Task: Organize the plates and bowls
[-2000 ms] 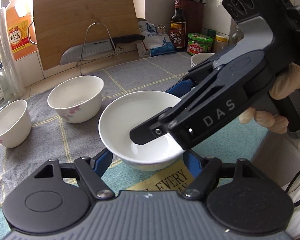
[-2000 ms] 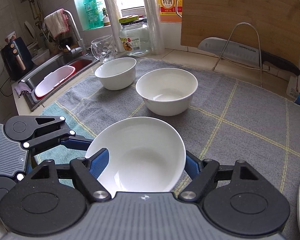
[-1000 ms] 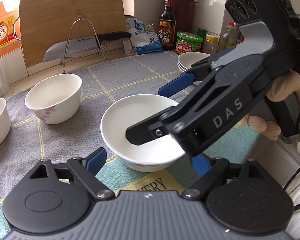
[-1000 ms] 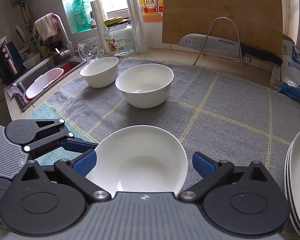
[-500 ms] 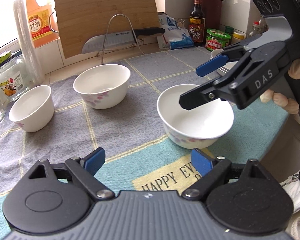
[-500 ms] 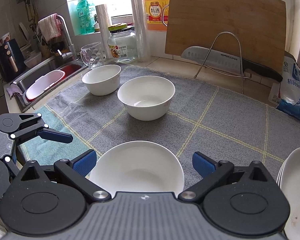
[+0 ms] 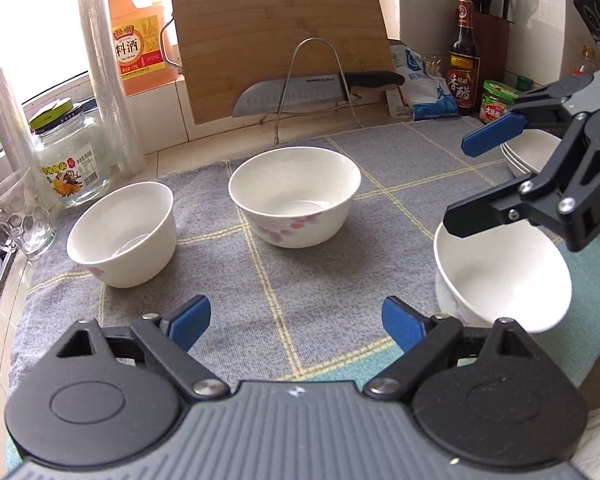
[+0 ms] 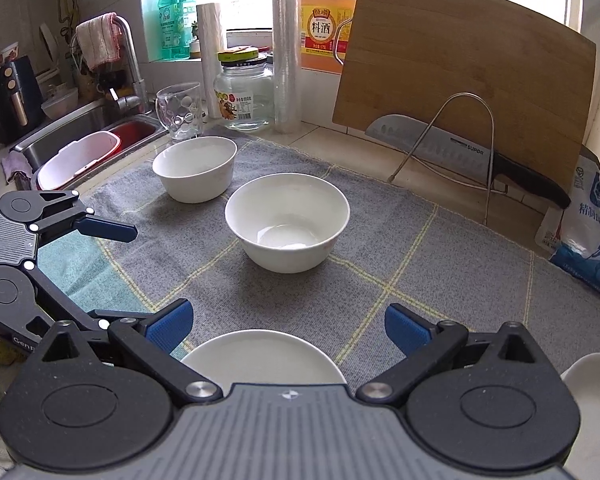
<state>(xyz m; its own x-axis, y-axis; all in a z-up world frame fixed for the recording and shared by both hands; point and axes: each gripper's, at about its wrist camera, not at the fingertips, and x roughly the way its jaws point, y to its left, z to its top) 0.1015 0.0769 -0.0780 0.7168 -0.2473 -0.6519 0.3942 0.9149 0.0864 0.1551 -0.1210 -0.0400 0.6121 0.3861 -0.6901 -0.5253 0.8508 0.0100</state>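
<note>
Both the left gripper (image 7: 296,318) and the right gripper (image 8: 288,326) gape wide, holding nothing. The white flowered bowl (image 7: 500,276) sits near the cloth's edge; a bump could tip it off.

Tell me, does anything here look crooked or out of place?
Yes: the near bowl looks tilted rather than flat on the cloth, under the right gripper. The other two bowls sit upright.

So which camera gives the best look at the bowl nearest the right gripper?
The left wrist view: the bowl shows whole there, with the right gripper open above it. The right wrist view catches only its far rim, the rest hidden behind that gripper's body.
</note>
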